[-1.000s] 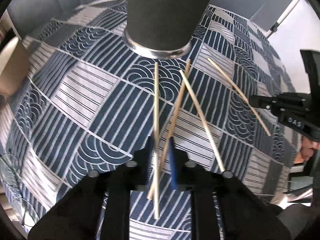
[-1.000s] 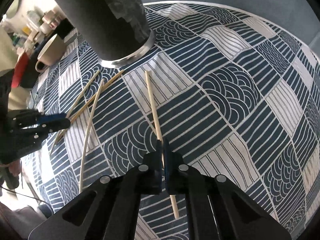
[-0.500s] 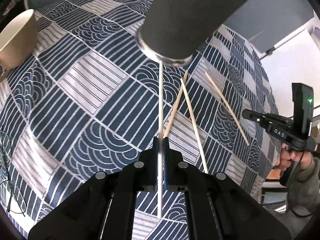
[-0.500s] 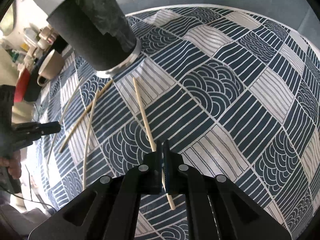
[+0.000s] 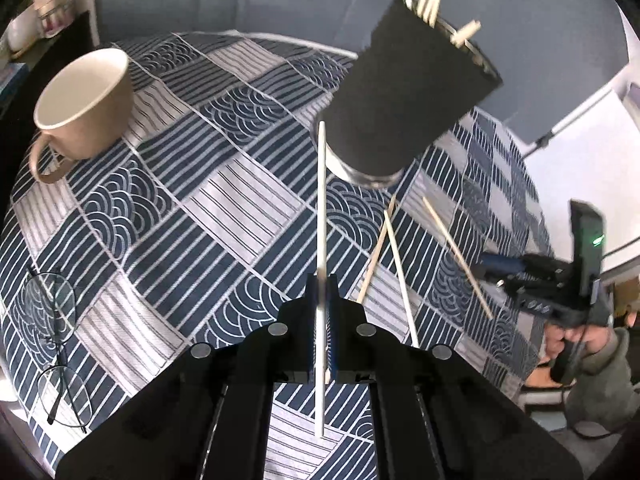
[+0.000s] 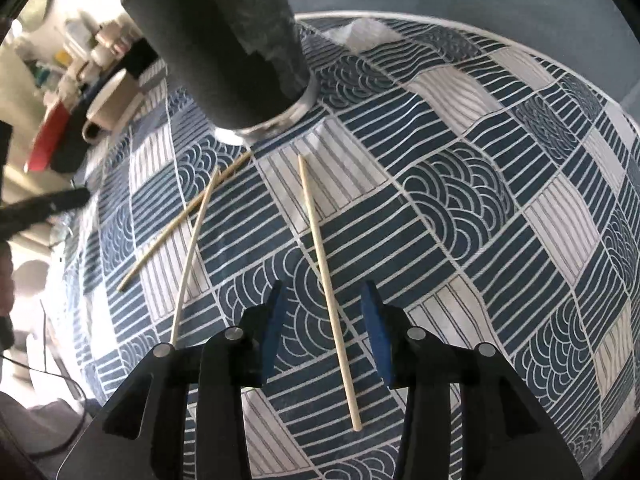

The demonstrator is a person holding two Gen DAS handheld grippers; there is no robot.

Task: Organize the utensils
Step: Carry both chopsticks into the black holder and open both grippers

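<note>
Fingers of the left gripper [image 5: 322,320] are clamped on a pale chopstick [image 5: 321,208], held off the cloth; those of the right gripper [image 6: 324,328] are spread wide either side of a wooden chopstick [image 6: 324,272] lying flat. A blue-and-white patterned tablecloth [image 5: 168,184] is seen below grey walls. On it are placed a dark holder [image 5: 404,92] with sticks inside, a beige mug [image 5: 86,104], two crossed chopsticks [image 6: 192,224] and eyeglasses [image 5: 56,344].

The left gripper [image 5: 321,280] pinches a pale chopstick [image 5: 321,208] above the table [image 5: 224,208], its tip overlapping the dark holder [image 5: 404,92].
</note>
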